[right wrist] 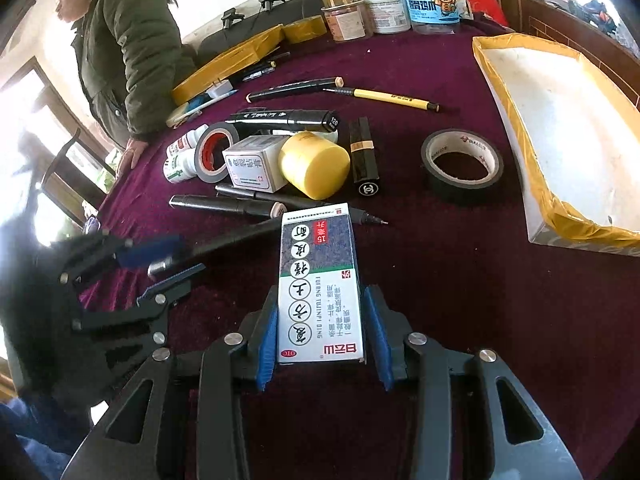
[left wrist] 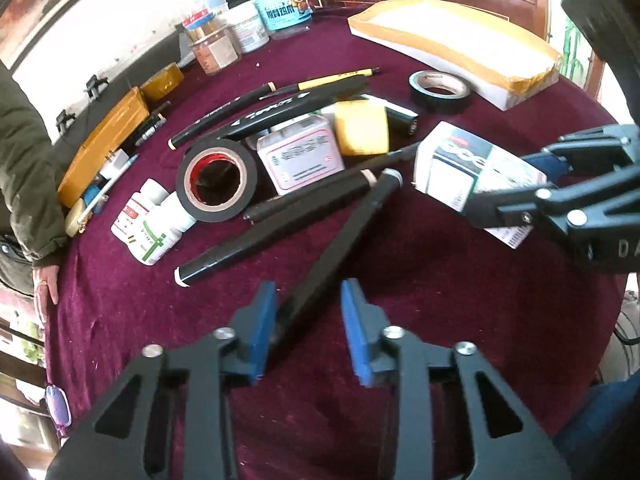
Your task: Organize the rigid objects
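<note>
My right gripper (right wrist: 322, 320) is shut on a white, green and blue medicine box (right wrist: 318, 280) and holds it above the purple tablecloth; the box also shows in the left wrist view (left wrist: 472, 168). My left gripper (left wrist: 308, 312) is open, its blue pads (left wrist: 262, 328) on either side of the near end of a long black pen (left wrist: 340, 244), not closed on it. Beyond lie black markers (left wrist: 280, 114), a black tape roll with a red core (left wrist: 218, 180), a white box (left wrist: 300, 158), a yellow cap (left wrist: 362, 128) and pill bottles (left wrist: 150, 224).
A shallow white tray with yellow tape edges (right wrist: 560, 128) stands at the right. A second tape roll (right wrist: 462, 164), a lipstick (right wrist: 364, 156) and a yellow pencil (right wrist: 392, 99) lie mid-table. Jars (right wrist: 384, 8) stand at the back. A person in a green jacket (right wrist: 128, 48) stands at the left edge.
</note>
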Available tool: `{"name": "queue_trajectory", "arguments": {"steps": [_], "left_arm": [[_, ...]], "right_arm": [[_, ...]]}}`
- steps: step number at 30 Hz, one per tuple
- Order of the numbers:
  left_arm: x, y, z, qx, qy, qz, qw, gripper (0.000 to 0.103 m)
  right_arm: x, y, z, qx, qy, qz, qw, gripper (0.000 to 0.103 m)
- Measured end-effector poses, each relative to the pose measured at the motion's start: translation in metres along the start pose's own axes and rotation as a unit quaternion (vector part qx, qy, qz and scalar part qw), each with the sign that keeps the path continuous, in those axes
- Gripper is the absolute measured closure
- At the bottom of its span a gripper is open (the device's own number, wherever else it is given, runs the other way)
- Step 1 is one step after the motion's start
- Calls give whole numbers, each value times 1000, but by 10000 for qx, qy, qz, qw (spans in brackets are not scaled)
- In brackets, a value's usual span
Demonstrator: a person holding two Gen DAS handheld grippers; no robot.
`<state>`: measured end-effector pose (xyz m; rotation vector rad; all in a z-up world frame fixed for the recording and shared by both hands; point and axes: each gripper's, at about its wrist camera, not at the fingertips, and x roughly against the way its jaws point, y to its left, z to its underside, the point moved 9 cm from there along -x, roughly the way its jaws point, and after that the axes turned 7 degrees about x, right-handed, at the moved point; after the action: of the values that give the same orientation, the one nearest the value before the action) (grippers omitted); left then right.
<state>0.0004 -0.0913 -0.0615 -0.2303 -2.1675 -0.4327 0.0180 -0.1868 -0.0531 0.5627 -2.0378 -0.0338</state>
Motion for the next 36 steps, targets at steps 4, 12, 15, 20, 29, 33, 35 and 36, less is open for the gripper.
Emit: {"name": "queue_trajectory", "arguments": {"steps": [4,12,15,20,29,33,35,36], "left_arm": [[1,-1,0,49,-90,-133,9999,77],[2,0,1,96,-212,-147,9996,77],[3,0,1,136,-238,-136,9995,77],[3,0,1,156,-260,-123,9995,77],[4,1,2,201,-270,-98,9994,77],[4,2,2,241,-280,-79,9993,78],[4,3,2,277,-294,-61,9992,79],[5,4,1,300,-303,-37,9991,79]], "right_arm": [[1,1,1,57,-8,85,9999,67],[1,3,-2,157,-25,219,9996,69],[2,4,-5,191,-54,244,9995,72],[2,6,-5,225,-77,272,9993,72],[5,9,-6,365,-114,402,9985,72],[7,11,-6,409,-142,438,9981,72],[7,10,-7,398,-145,446,9981,72],[7,10,-7,390,-148,447,9981,72]]}}
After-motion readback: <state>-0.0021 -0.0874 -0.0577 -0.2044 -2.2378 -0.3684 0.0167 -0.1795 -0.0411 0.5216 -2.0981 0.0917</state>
